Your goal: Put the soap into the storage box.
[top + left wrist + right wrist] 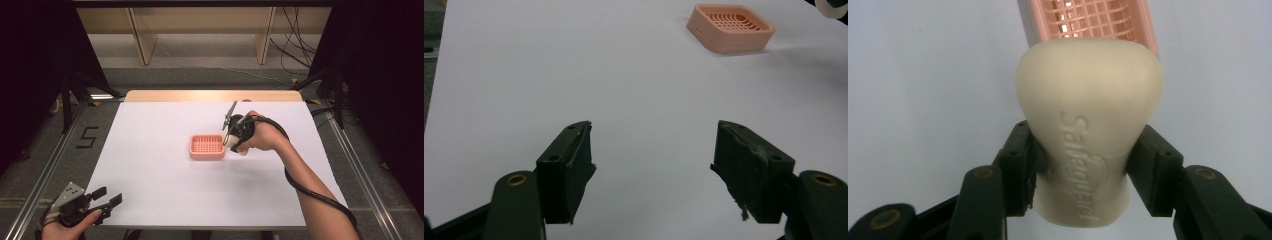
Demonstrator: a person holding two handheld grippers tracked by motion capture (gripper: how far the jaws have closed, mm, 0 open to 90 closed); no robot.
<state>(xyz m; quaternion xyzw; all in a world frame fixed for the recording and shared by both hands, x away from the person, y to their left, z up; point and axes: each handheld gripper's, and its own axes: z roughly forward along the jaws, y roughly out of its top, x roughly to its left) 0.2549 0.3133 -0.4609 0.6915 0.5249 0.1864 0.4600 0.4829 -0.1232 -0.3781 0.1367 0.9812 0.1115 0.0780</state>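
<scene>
A pink slatted soap dish (207, 146) sits near the middle of the white table (150, 165). My right gripper (235, 145) hovers just right of the dish, shut on a cream bar of soap (1088, 145) with raised lettering; its pads (1018, 167) press on both sides of the bar. Beyond the bar lies the soap dish (1088, 20). My left gripper (107, 197) rests at the table's near left corner, open and empty. In the left gripper view, the left gripper (651, 170) points across bare tabletop toward the soap dish (730, 27).
The table's wooden back edge (215, 95) borders a grey floor with shelf legs and cables behind. Metal rails run along both sides of the table. The right forearm (310, 190) and its black cable cross the table's right half.
</scene>
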